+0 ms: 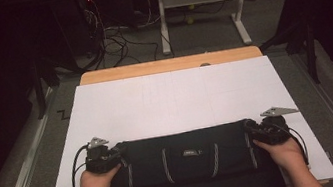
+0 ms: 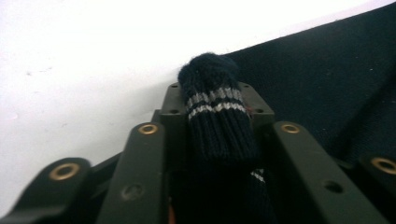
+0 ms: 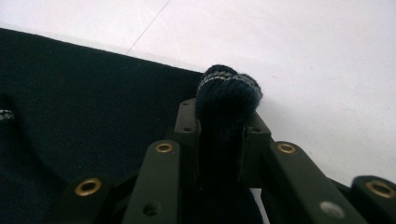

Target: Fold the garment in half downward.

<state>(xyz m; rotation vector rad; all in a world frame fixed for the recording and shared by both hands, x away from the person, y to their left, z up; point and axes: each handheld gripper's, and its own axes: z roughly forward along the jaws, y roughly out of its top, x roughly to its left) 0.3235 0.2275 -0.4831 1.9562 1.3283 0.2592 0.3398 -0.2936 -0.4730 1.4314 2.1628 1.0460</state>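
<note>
Folded along the near edge of the bench (image 1: 174, 92), the dark knit garment (image 1: 192, 170) lies with its long axis running left to right across the white sheet (image 1: 176, 102), directly in front of the person. It appears to be a sweater with pale stripes at the cuffs and a small label at the centre.

Left gripper (image 1: 113, 155): positioned at the left end of the garment's upper fold. In the left gripper view the jaws stand together on a striped ribbed cuff (image 2: 217, 116), which bunches up between the pads and protrudes past the tips.

Right gripper (image 1: 254, 131): positioned at the opposite end, at the same height. In the right gripper view the jaws are clamped on a matching roll of knit (image 3: 226, 100), with the body of the garment extending away to the left of that view.

Governing relation: both grippers face inward along the garment's long axis, one at each end, and the fabric between them lies flat. Neither hand is nearer the work; the hold is symmetrical. Judged from this arrangement, any following move, whether a lift, a stretch or a fold away from the person, requires both ends to travel together to keep the top edge level.
</note>
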